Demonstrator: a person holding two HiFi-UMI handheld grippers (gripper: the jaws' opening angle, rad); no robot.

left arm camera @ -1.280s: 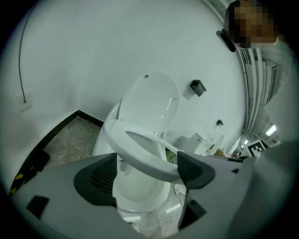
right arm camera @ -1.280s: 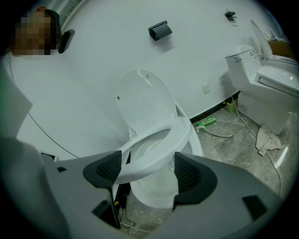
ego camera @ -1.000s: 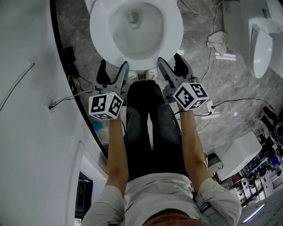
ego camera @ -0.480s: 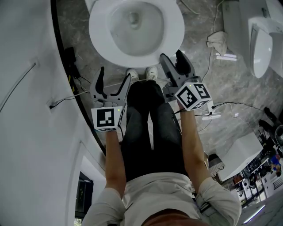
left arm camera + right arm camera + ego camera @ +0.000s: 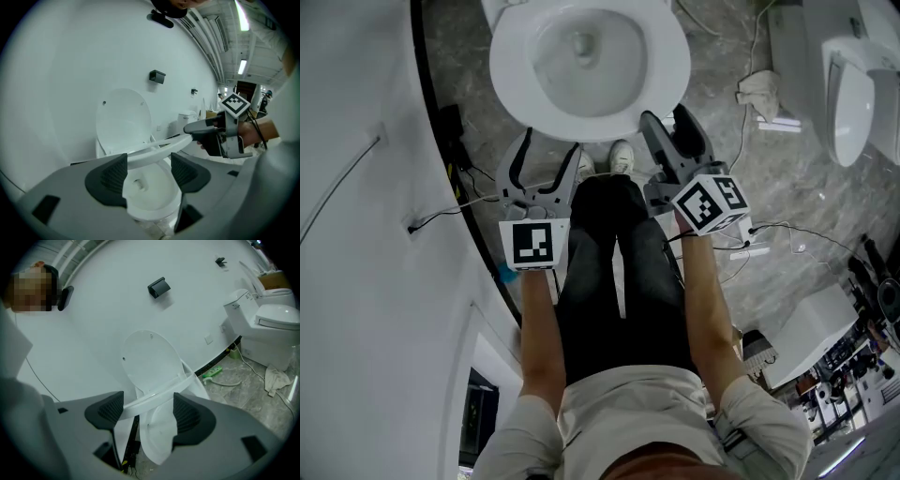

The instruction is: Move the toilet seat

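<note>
While it lies sideways above the bowl [image 5: 151,194], the toilet seat [image 5: 157,149] crosses, unsqueezed, the wide right gripper [image 5: 148,405] and the wide, just-closing left gripper [image 5: 148,164].

A crumpled cloth [image 5: 759,86] lies on the grey marbled floor [image 5: 750,178] near a second toilet [image 5: 851,89]

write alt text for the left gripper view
A partly raised white toilet seat crosses between the two dark fingers of the left gripper, which have just been closing but stand apart. The right gripper is at the seat's right end. Behind, the lid stands upright against a white wall, above the open bowl.
</note>
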